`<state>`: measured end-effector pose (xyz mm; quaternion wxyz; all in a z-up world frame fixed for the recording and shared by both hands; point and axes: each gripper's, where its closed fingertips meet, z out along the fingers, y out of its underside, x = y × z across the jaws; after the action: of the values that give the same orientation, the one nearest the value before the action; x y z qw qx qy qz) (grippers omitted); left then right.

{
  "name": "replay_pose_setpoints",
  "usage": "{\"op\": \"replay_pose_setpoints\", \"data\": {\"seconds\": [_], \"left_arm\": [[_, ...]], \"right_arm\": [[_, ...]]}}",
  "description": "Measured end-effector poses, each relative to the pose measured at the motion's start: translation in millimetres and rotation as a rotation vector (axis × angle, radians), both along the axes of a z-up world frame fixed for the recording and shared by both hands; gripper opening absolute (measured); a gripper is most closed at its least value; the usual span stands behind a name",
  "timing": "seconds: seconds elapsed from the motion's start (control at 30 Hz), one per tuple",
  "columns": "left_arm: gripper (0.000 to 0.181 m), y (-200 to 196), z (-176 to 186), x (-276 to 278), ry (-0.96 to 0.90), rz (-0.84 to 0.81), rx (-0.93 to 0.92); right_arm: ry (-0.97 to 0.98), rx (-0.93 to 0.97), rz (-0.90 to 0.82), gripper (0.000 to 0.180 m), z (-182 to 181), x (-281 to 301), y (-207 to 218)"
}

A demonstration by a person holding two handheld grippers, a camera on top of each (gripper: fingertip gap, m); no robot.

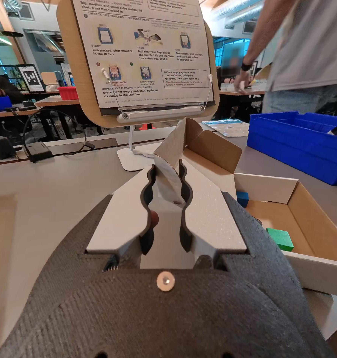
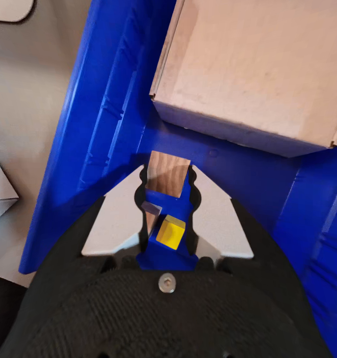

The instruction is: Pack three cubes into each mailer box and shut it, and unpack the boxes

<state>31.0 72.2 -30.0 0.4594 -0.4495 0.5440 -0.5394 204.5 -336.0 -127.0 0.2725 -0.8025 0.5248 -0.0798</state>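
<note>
Left tool (image 1: 167,175) pinches the open mailer's flap (image 1: 168,182), green cube (image 1: 280,239) inside; right tool (image 2: 166,179) clamps a wooden cube (image 2: 166,173) over the blue bin (image 2: 97,116). Tug harder and that flap could tear.

My left gripper (image 1: 167,186) is nearly closed, fingers pinching the raised flap (image 1: 168,182) of the open mailer box (image 1: 291,211), level above the box's left edge. My right gripper (image 2: 167,178) points steeply down into the blue bin (image 2: 109,116), jaws clamped on a wooden cube (image 2: 166,174).
</note>
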Motion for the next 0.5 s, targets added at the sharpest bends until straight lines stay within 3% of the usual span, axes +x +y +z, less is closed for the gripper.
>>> {"op": "replay_pose_setpoints", "data": {"seconds": [0.13, 0.23, 0.3, 0.4, 0.5], "left_arm": [[0.022, 1.5, -1.5, 0.5, 0.005, -0.004, -0.009], [0.022, 1.8, -2.1, 0.7, 0.006, -0.007, -0.015], [0.022, 1.5, -1.8, 0.5, 0.005, -0.008, -0.017], [0.022, 0.5, -1.2, 0.5, 0.0, -0.009, -0.014], [0.022, -1.8, -1.4, 0.9, -0.004, -0.018, -0.015]], "right_arm": [[0.025, 0.013, -0.008, 0.044, -0.4, -4.8, -0.2], [0.009, 0.02, -0.03, 0.067, 7.6, -4.7, -5.3], [-0.041, 0.025, -0.049, 0.07, 23.0, -2.8, -10.3], [-0.207, 0.048, -0.059, 0.067, 70.6, -1.5, -6.8], [-0.302, 0.355, 0.126, 0.061, 138.9, -37.7, 67.5]]}}
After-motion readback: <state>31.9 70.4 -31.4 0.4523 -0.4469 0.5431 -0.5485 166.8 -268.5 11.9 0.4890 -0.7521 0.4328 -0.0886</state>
